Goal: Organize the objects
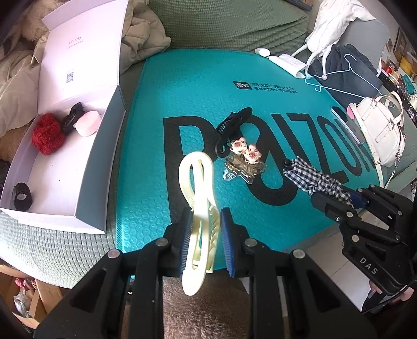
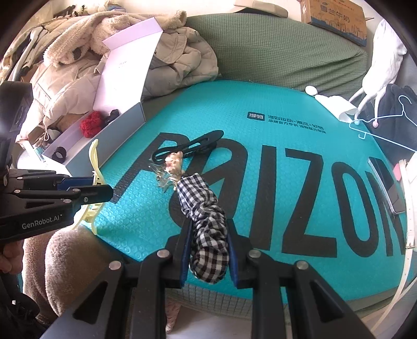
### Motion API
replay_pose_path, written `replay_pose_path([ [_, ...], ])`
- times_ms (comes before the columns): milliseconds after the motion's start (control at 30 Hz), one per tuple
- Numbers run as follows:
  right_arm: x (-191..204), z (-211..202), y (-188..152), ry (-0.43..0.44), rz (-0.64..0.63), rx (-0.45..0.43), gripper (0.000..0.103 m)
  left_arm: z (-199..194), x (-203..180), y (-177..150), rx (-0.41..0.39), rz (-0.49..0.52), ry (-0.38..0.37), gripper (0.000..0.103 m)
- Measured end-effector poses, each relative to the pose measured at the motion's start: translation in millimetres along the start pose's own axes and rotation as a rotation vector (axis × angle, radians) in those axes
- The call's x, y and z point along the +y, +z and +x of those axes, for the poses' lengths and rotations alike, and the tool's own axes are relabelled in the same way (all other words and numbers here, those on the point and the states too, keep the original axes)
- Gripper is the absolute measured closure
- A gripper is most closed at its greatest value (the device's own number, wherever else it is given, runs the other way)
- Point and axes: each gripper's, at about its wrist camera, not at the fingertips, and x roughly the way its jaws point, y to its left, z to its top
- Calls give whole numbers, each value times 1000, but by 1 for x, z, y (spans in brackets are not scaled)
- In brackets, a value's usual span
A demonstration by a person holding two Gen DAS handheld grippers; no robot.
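My left gripper (image 1: 204,219) is shut on a cream claw hair clip (image 1: 199,187), held above the teal bubble mailer (image 1: 156,109). My right gripper (image 2: 209,232) is shut on a black-and-white checked scrunchie (image 2: 206,216), also lifted off the mailer; the scrunchie (image 1: 312,177) shows at the right in the left wrist view. On the mailer lie a black hair clip (image 1: 234,125) and a clear clip with two small doll heads (image 1: 245,156). An open white box (image 1: 60,167) at the left holds a red scrunchie (image 1: 47,135), a black clip (image 1: 71,118), a pink round case (image 1: 88,123) and a black ring (image 1: 22,195).
Beige jackets (image 2: 169,60) are piled behind the box on the green sofa cover (image 2: 273,44). A white handbag (image 1: 378,130), a blue wire hanger (image 1: 346,75) and dark clothing lie at the right. A cardboard carton (image 2: 336,15) sits at the far back. A person's brown fleece-covered leg (image 2: 70,255) is below.
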Motion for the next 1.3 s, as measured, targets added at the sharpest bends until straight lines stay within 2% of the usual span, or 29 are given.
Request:
replay_pose_path([
  [600, 62, -31, 18, 90, -125, -43, 80, -62, 41, -19, -65, -84, 62, 82],
  [1167, 140, -28, 46, 230, -291, -57, 80, -107, 117, -41, -86, -220, 198, 82],
  [1300, 155, -24, 49, 256, -327, -49, 80, -112, 131, -46, -82, -248, 209, 82],
])
